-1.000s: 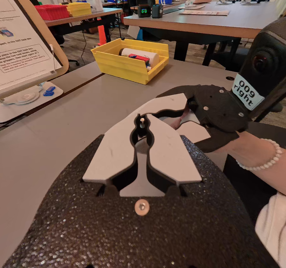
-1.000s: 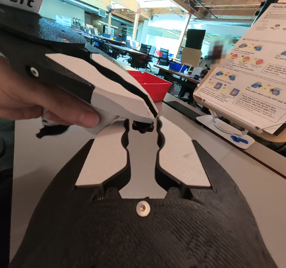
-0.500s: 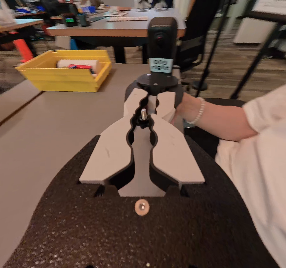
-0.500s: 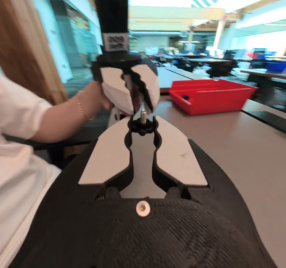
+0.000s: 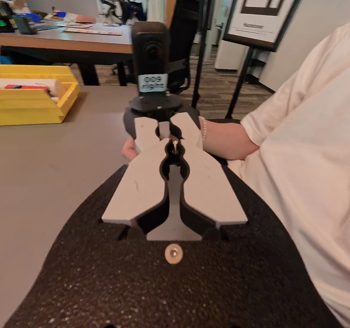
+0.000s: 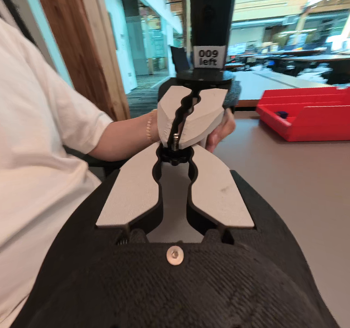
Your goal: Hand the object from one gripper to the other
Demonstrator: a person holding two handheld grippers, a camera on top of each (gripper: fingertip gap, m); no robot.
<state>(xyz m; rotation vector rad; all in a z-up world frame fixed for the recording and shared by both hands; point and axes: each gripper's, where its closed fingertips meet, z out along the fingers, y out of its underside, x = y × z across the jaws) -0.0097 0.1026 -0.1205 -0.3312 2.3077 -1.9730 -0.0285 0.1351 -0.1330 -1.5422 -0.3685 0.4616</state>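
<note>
While both grippers' fingers pinch the knob screw (image 6: 175, 146), its black knob (image 5: 175, 160) hides mostly.

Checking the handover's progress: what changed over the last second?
The right gripper swung round from a sideways approach to face the left gripper head-on, and its jaws narrowed onto the black knob; they now appear to grip its head. Unchanged: the left gripper's jaws stay shut on the knob's threaded stud, held above the table.
</note>
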